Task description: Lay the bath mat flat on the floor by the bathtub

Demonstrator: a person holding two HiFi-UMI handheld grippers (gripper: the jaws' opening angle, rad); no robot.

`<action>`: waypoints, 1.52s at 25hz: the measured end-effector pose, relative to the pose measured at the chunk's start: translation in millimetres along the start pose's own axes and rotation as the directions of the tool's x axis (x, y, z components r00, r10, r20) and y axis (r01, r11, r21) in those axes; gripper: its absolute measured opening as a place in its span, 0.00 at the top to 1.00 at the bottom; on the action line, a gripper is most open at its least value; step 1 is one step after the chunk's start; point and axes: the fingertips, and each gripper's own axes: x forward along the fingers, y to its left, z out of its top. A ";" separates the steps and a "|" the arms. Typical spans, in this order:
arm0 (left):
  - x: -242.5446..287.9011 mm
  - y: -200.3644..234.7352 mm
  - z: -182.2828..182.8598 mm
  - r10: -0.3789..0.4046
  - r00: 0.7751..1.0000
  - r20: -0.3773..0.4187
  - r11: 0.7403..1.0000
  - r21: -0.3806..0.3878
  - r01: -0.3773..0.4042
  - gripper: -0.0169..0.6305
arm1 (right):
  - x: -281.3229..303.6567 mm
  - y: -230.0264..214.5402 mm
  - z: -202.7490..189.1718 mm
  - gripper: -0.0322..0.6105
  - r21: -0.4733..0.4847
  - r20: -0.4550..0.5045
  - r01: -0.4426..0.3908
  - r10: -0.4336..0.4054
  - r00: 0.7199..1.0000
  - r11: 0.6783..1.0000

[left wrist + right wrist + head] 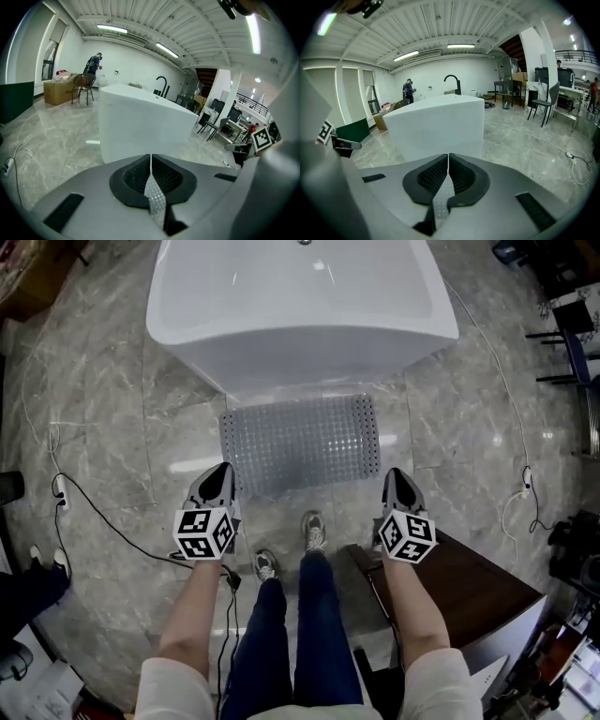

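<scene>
Your left gripper [222,480]: jaws clamped on the near-left corner of the grey bath mat [300,442]. Your right gripper [397,482]: clamped on its near-right corner. White bathtub [300,310]: just beyond the mat.

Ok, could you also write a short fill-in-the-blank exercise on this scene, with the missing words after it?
The left tool and the right tool are shut on the studded rubber bath mat, which is ___ in colour.
The smooth freestanding bathtub beyond the mat is ___.
The dark brown cabinet stands nearer the ___ tool.
Missing words: grey, white, right.
</scene>
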 end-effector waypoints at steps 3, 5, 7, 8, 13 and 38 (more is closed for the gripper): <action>-28.4 -21.2 21.9 -0.013 1.000 0.017 1.000 0.000 0.013 0.91 | -32.9 10.4 22.6 0.89 -0.001 0.022 -0.018 0.018 1.000 1.000; -43.5 -32.3 40.2 -0.017 0.999 0.037 1.000 0.004 0.017 0.91 | -49.2 17.6 38.7 0.89 -0.011 0.039 -0.033 0.034 0.999 0.999; -57.8 -43.6 55.7 -0.022 0.998 0.053 1.000 0.008 0.022 0.91 | -65.2 23.9 54.3 0.89 -0.013 0.053 -0.047 0.048 0.997 0.999; -65.1 -49.8 61.3 -0.029 0.998 0.059 1.000 0.007 0.029 0.91 | -73.9 27.1 61.3 0.89 -0.012 0.060 -0.055 0.055 0.997 0.998; -100.2 -84.1 87.6 -0.113 0.989 0.097 0.993 -0.011 0.114 0.91 | -118.6 49.8 95.6 0.90 -0.021 0.115 -0.087 0.089 0.989 0.996; -323.4 -198.7 225.6 -0.326 0.879 0.349 0.944 0.168 0.283 0.91 | -329.6 135.8 248.2 0.89 -0.102 0.356 -0.249 0.269 0.895 0.963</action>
